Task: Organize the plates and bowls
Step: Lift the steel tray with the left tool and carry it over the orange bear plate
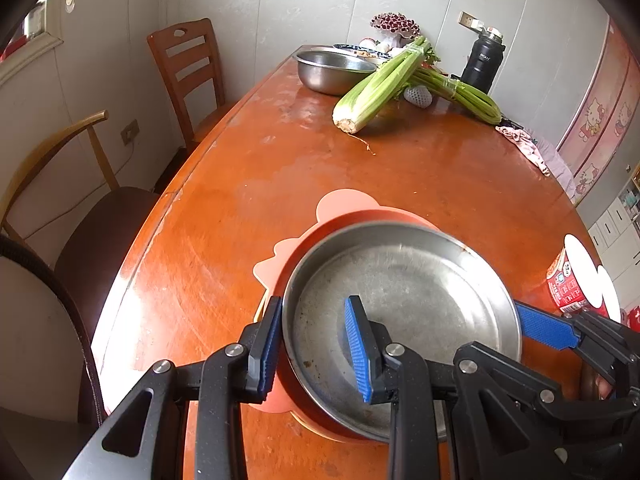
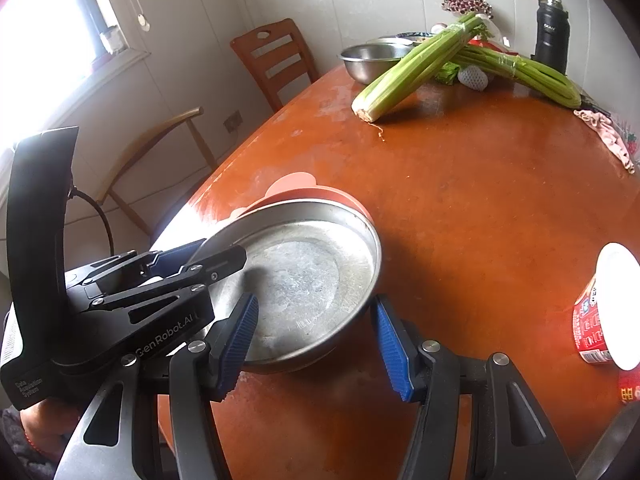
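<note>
A shallow steel plate (image 1: 400, 292) (image 2: 300, 280) is nested in a pink silicone dish (image 1: 344, 204) (image 2: 292, 184) at the near end of the orange-brown table (image 1: 280, 160). My left gripper (image 1: 316, 348) (image 2: 208, 250) is shut on the stack's left rim, one finger outside the pink wall and one inside the steel plate. My right gripper (image 2: 316, 340) straddles the plate's right rim with a visible gap on the inner side. One of its blue fingers (image 1: 544, 328) lies against the outer rim. A steel bowl (image 1: 332, 72) (image 2: 372, 60) stands at the far end, with a patterned plate (image 1: 360, 50) behind it.
Two celery bunches (image 1: 380, 88) (image 2: 420, 68) lie beside the far bowl, with a black flask (image 1: 482, 64) behind them. A red noodle cup (image 1: 572, 280) (image 2: 600, 312) stands right of the stack. A pink cloth (image 1: 524, 148) hangs at the right edge. Chairs (image 1: 188, 68) line the left side.
</note>
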### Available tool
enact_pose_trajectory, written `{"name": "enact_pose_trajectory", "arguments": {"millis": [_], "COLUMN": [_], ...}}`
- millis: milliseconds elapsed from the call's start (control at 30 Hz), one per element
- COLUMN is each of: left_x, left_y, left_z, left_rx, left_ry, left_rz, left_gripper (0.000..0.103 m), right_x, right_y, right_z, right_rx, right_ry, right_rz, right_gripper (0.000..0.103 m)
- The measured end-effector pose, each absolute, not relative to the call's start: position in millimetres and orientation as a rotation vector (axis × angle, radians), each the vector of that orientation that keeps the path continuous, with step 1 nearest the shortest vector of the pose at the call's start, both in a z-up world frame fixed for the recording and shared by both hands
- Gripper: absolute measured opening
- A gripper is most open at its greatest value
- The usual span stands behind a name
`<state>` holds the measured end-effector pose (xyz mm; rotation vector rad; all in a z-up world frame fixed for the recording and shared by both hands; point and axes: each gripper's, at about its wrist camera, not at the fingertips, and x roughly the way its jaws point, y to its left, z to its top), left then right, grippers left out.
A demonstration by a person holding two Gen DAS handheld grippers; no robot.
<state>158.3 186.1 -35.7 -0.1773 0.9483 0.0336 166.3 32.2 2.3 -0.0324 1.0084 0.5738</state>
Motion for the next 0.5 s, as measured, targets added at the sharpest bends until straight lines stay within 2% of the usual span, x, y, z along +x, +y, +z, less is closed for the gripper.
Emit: {"name": "enact_pose_trajectory", "arguments": {"millis": [500], "left_x": [162.5], "left_y": [182.6], "left_z": [-39.1], "left_rx": [-0.143], "left_ry": [0.957], "left_rz": [0.041], "left_gripper": [0.031], "right_x": [169.9], "right_y": [34.4], "right_z": [-3.1], "right_rx": [-0.081], "right_ry": [1.008], "right_rz": [0.548], "right_gripper": [0.061]}}
